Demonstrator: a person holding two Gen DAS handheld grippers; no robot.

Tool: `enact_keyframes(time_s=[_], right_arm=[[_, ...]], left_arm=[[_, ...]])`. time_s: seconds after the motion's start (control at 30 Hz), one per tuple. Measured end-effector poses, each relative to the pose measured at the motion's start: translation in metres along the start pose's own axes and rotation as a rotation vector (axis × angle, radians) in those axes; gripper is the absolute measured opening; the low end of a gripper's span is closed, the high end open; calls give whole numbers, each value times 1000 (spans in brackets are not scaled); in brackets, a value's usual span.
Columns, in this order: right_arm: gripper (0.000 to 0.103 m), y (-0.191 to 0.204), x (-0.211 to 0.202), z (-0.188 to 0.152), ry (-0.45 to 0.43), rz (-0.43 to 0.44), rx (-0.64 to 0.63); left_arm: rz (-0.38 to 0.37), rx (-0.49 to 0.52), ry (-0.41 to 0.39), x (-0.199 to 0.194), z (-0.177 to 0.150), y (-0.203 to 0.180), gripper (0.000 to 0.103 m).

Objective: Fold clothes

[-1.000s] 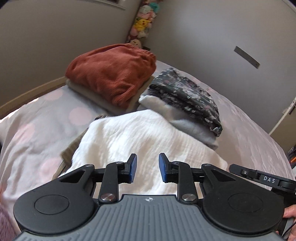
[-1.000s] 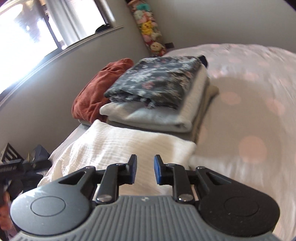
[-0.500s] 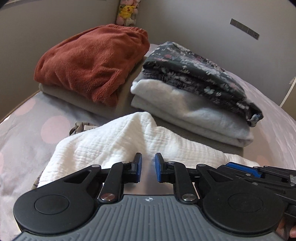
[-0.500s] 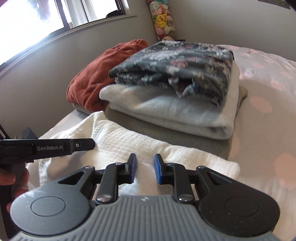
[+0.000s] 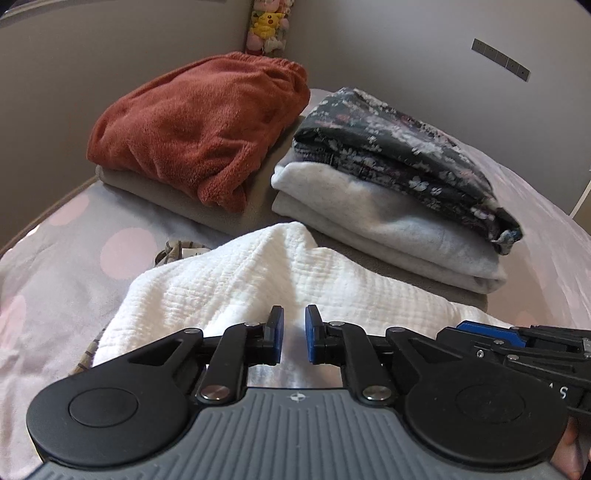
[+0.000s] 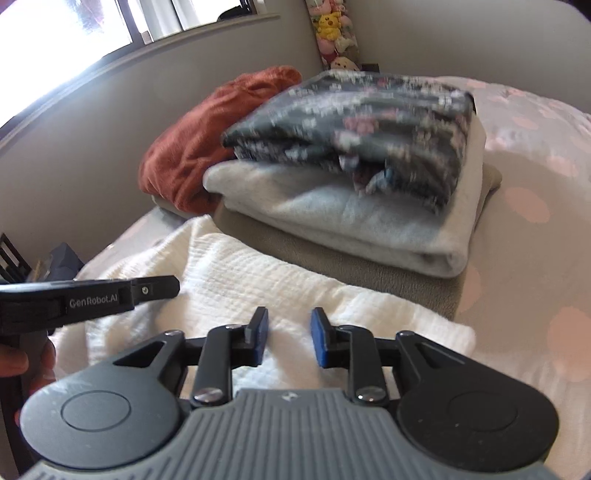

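Observation:
A folded white crinkled cloth [image 5: 229, 284] lies on the bed in front of both grippers, and its far edge rises in a ridge. My left gripper [image 5: 294, 334] is nearly closed, with creases of the white cloth drawn into the narrow gap between its blue pads. In the right wrist view the white cloth [image 6: 258, 280] spreads under my right gripper [image 6: 290, 338], whose pads stand apart with nothing clamped. The left gripper's body [image 6: 110, 295] crosses the left side of that view. The right gripper [image 5: 517, 339] shows low at the right of the left wrist view.
Two folded stacks stand just beyond the cloth: a rust fleece [image 5: 195, 125] on a beige piece, and a dark floral garment [image 5: 399, 147] on a pale grey sweater [image 5: 369, 221]. A plaid item [image 5: 177, 251] pokes out from under the cloth. The polka-dot bedsheet [image 5: 74, 258] reaches the walls, and plush toys [image 5: 266, 26] fill the corner.
Both grippers moved forward toward the stacks with the white cloth, which bunched into a ridge. The left pads narrowed; the right pads widened in the last half second.

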State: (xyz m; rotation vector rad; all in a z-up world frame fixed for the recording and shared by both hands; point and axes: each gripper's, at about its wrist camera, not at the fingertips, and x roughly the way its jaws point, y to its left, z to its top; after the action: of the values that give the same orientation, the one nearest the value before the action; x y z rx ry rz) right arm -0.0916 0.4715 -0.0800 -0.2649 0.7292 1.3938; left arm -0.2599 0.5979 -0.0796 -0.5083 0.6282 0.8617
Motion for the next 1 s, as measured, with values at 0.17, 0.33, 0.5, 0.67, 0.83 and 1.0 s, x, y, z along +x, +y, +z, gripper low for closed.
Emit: enact_keyframes(time_s=[0.17, 0.33, 0.5, 0.67, 0.83, 1.0], right_arm=[[41, 7, -28, 13, -4, 3, -5], [47, 27, -88, 7, -15, -18, -49], [65, 42, -146, -7, -40, -46, -48], [74, 51, -196, -27, -72, -59, -20], [80, 64, -232, -52, -87, -67, -26], [81, 74, -254, -79, -76, -74, -36]], left_arm=[[11, 24, -41, -57, 3, -19, 21], [60, 84, -95, -119, -2, -47, 36], [77, 89, -141, -175, -19, -68, 54], [84, 56, -180, -217, -40, -81, 70], [141, 49, -234, -247, -62, -93, 74], [225, 33, -265, -266, -84, -98, 74]])
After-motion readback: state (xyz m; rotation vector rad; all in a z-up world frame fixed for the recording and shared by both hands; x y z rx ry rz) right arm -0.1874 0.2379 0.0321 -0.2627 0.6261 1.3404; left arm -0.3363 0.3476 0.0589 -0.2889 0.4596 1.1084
